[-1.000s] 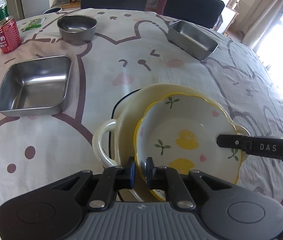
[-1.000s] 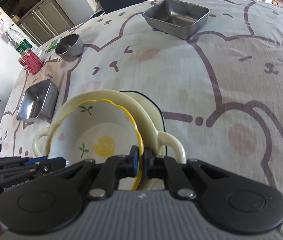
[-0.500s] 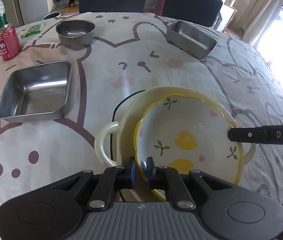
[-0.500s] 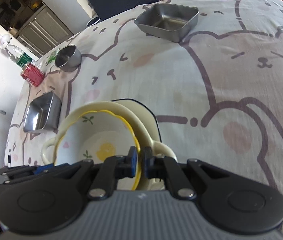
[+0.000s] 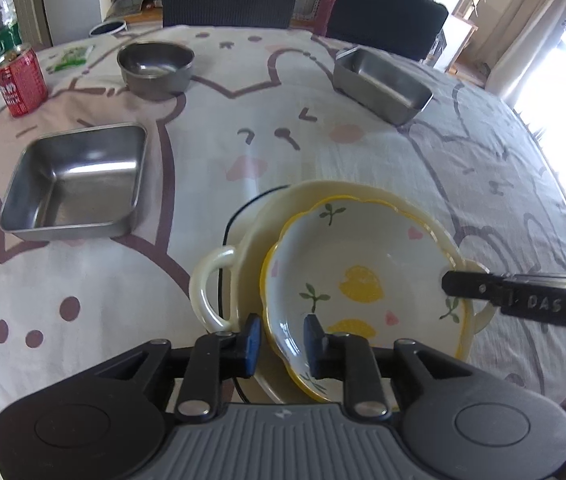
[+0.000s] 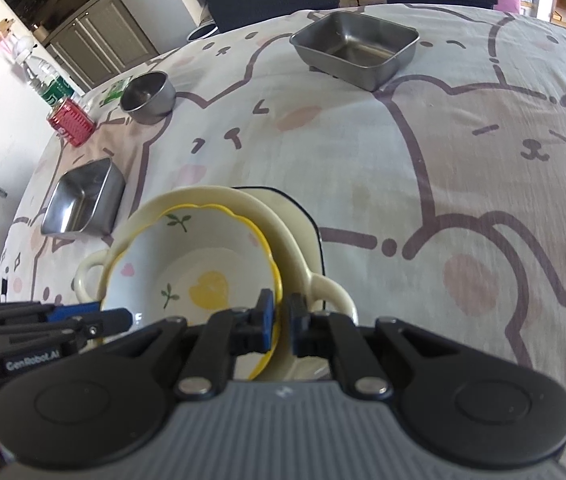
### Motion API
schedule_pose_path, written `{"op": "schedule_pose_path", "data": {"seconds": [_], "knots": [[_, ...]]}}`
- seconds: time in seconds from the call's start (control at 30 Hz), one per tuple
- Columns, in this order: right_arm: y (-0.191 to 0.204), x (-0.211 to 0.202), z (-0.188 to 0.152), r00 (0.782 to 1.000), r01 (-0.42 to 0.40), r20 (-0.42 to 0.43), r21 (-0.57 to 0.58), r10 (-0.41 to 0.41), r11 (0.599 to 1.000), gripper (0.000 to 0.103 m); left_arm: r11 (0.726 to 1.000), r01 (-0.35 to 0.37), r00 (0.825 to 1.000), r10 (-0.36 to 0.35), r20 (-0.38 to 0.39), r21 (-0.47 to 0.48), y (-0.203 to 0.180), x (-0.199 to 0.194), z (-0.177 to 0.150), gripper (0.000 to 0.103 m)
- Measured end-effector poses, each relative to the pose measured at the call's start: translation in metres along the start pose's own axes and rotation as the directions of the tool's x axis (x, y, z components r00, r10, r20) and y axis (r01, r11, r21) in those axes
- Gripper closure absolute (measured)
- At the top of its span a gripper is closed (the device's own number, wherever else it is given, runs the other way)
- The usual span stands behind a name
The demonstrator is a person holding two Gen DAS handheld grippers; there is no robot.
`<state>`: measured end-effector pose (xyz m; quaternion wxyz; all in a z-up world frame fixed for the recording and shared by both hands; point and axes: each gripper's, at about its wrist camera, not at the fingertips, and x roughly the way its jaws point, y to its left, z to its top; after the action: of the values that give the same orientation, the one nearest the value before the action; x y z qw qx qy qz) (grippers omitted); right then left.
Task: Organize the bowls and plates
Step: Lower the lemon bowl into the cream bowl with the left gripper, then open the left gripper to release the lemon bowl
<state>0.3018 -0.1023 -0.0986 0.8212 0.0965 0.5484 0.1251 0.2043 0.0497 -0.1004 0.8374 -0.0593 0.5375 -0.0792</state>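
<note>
Stacked so far: the lemon bowl (image 5: 363,276) sits nested in the cream two-handled dish (image 5: 243,248), lower centre of the left wrist view.
Still loose: the square steel tray (image 5: 75,180) at left, the round steel bowl (image 5: 155,68) top left, the second steel tray (image 5: 381,84) top right, all well apart.
Left gripper (image 5: 281,340): jaws have just been opening, pads off the bowl's near rim, rim between them.
Right gripper (image 6: 281,318): nearly closed, pinching the bowl's yellow rim.
</note>
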Motion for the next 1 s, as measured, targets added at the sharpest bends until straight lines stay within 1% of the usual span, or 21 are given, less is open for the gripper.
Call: {"op": "schedule_pose_path", "data": {"seconds": [0.1,0.43,0.53,0.57,0.6,0.63,0.67,0.77,0.87,0.97,1.0], "knots": [[0.002,0.0,-0.001,1.0,0.005,-0.001,-0.014,-0.005,1.0,0.094,1.0,0.002,1.0,-0.002,0.008,-0.001,0.0,-0.004,0.0,0.073],[0.009,-0.007,-0.007,1.0,0.026,0.009,-0.079,-0.026,0.997,0.093,1.0,-0.006,1.0,0.006,0.003,0.015,-0.002,-0.004,0.0,0.073],[0.012,-0.013,-0.009,0.999,0.037,0.022,-0.096,-0.035,0.995,0.089,1.0,-0.011,1.0,0.011,0.006,0.017,-0.003,-0.006,-0.001,0.072],[0.013,-0.015,-0.01,0.999,0.044,0.03,-0.104,-0.041,0.994,0.086,1.0,-0.009,1.0,0.009,0.007,0.016,-0.003,-0.007,-0.001,0.072],[0.014,-0.017,-0.011,0.998,0.052,0.036,-0.11,-0.048,0.993,0.077,1.0,-0.005,1.0,0.005,0.008,0.016,-0.003,-0.009,-0.001,0.07],[0.015,-0.019,-0.012,0.997,0.064,0.04,-0.113,-0.059,0.992,0.072,1.0,-0.003,1.0,0.003,0.012,0.016,-0.003,-0.01,-0.002,0.066],[0.015,-0.02,-0.013,0.997,0.07,0.045,-0.115,-0.065,0.991,0.067,1.0,-0.001,1.0,0.001,0.016,0.017,-0.003,-0.012,-0.003,0.065],[0.014,-0.025,-0.015,0.996,0.071,0.054,-0.115,-0.065,0.991,0.065,1.0,0.003,1.0,-0.004,0.026,0.021,-0.004,-0.016,-0.004,0.062],[0.013,-0.031,-0.018,0.995,0.078,0.07,-0.115,-0.07,0.99,0.058,1.0,0.008,0.999,-0.009,0.039,0.028,-0.005,-0.022,-0.006,0.054],[0.015,-0.036,-0.02,0.993,0.088,0.093,-0.122,-0.077,0.989,0.048,0.999,0.001,0.998,-0.004,0.059,0.04,-0.005,-0.027,-0.007,0.041],[0.015,-0.039,-0.021,0.992,0.09,0.1,-0.124,-0.077,0.988,0.044,0.999,0.001,0.998,-0.004,0.069,0.042,-0.005,-0.03,-0.007,0.034]]}}
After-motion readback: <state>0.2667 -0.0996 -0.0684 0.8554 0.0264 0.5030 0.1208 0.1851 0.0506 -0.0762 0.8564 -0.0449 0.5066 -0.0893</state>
